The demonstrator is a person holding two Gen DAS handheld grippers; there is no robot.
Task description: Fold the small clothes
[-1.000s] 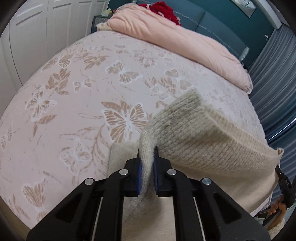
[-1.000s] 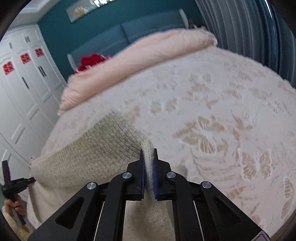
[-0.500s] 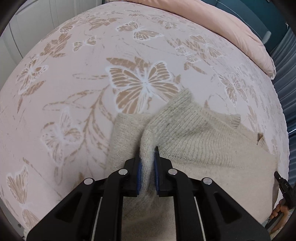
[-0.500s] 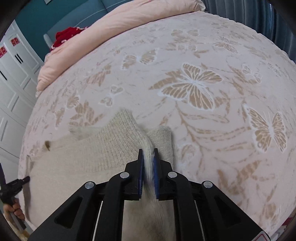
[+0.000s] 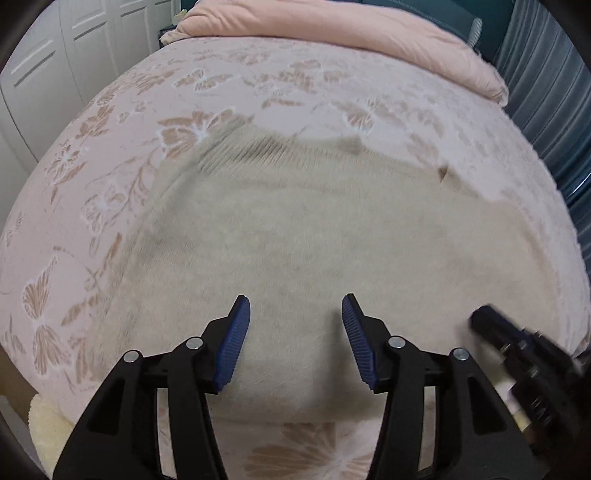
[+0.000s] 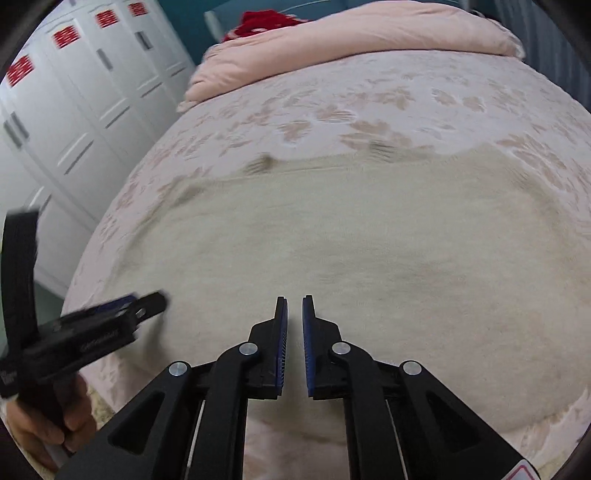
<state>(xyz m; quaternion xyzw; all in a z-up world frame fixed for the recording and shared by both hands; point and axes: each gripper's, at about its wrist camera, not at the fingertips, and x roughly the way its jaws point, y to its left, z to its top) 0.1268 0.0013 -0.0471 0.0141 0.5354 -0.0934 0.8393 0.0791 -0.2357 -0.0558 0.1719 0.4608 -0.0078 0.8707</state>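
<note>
A beige knit sweater [image 5: 314, 236] lies folded flat on the bed, its ribbed edge toward the far side; it also shows in the right wrist view [image 6: 351, 236]. My left gripper [image 5: 295, 314] is open and empty, hovering above the sweater's near edge. My right gripper [image 6: 294, 306] has its jaws nearly together with a narrow gap and nothing between them, above the sweater's near part. The right gripper shows blurred at the right of the left wrist view [image 5: 517, 343], and the left gripper at the left of the right wrist view [image 6: 110, 321].
The bed has a pink butterfly-print cover [image 5: 110, 147]. A pink duvet [image 5: 351, 29] lies rolled at the head, with a red item [image 6: 266, 22] behind it. White wardrobes [image 6: 74, 92] stand on the left, grey curtains [image 5: 554, 92] on the right.
Both grippers have let go of the sweater's edge and pulled back toward me. The lifted half now lies flat over the rest. The left gripper has opened wide.
</note>
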